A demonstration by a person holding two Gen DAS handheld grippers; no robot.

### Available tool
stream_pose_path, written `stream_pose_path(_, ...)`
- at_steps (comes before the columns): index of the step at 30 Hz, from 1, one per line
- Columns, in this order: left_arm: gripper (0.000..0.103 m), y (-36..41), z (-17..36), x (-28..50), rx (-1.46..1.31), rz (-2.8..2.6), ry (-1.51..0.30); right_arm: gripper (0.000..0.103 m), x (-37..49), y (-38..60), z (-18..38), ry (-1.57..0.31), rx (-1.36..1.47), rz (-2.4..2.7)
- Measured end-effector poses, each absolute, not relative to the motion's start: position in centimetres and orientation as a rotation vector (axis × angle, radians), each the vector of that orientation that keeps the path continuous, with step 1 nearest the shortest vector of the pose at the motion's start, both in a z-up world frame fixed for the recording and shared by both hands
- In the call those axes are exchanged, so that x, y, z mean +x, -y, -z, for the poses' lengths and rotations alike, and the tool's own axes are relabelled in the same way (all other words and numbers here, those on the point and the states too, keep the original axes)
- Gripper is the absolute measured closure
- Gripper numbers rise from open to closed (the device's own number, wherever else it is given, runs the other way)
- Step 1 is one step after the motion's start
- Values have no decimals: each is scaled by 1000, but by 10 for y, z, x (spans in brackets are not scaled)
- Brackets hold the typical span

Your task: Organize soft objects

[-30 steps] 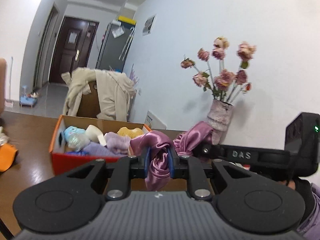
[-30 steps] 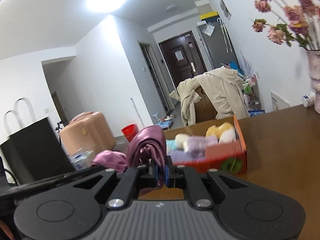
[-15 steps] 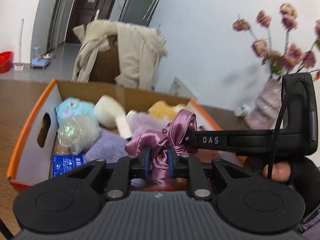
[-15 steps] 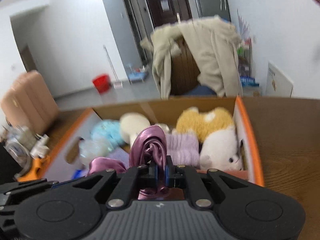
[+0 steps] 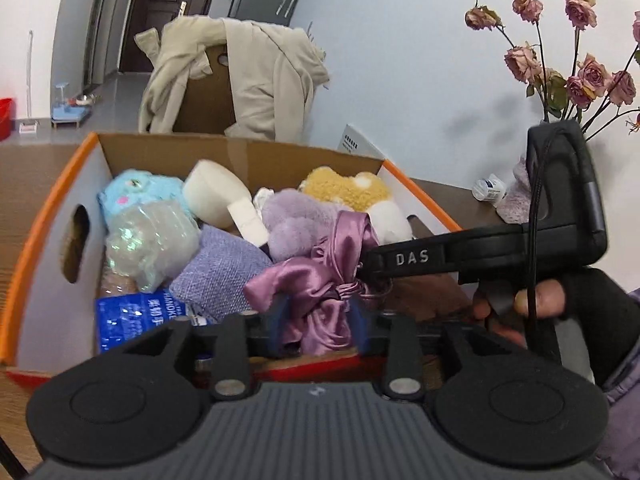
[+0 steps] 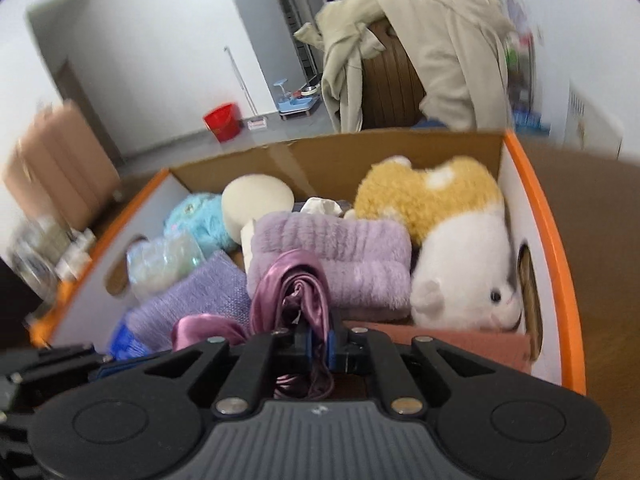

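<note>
The satin cloth (image 5: 320,300), pinched by the right gripper (image 6: 318,344), has been carried over the box's (image 5: 40,232) near edge, while the left gripper (image 5: 316,320) has spread, so release is judged imminent.

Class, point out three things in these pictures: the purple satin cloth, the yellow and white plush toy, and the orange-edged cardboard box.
purple satin cloth (image 5: 316,292), left wrist view, on its bunched middle.
yellow and white plush toy (image 6: 432,196), right wrist view, on its yellow fleece.
orange-edged cardboard box (image 6: 540,216), right wrist view, on its right rim.
</note>
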State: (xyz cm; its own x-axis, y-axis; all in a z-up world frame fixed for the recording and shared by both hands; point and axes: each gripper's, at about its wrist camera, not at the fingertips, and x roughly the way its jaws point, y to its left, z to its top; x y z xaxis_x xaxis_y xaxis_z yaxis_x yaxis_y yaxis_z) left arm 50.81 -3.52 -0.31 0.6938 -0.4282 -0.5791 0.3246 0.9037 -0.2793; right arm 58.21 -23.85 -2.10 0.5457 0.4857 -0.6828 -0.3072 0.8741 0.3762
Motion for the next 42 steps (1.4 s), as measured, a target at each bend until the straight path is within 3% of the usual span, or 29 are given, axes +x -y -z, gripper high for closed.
stream_pose_path(2, 54, 31, -7, 497, -154, 418, -676, 91, 576, 242, 17, -887, 252, -493)
stream_pose_path(5, 54, 24, -27, 481, -139, 399, -648, 75, 558, 242, -8, -848, 224, -478)
stream_pose_path(7, 54, 19, -45, 467, -124, 382, -618, 42, 542, 242, -31, -812, 168, -444)
stream_pose_path(14, 45, -1, -104, 406, -51, 315, -502, 39, 479, 265, -108, -668, 40, -320)
stream_pose_path(18, 31, -14, -125, 374, -20, 255, -448, 29, 431, 282, -145, -590, 12, -284)
stream_pose_path(22, 27, -23, -136, 349, -16, 200, -420, 23, 393, 292, -160, -541, -1, -247)
stream_pose_path(29, 20, -27, -144, 305, -9, 163, -372, 21, 339, 283, -159, -487, 14, -247)
stream_pose_path(31, 18, -28, -141, 287, -11, 145, -351, 16, 319, 279, -152, -447, 19, -239)
stream_pose_path(42, 1, -21, -88, 158, 3, 129, -260, 12, 174, 254, -89, -309, 14, -221)
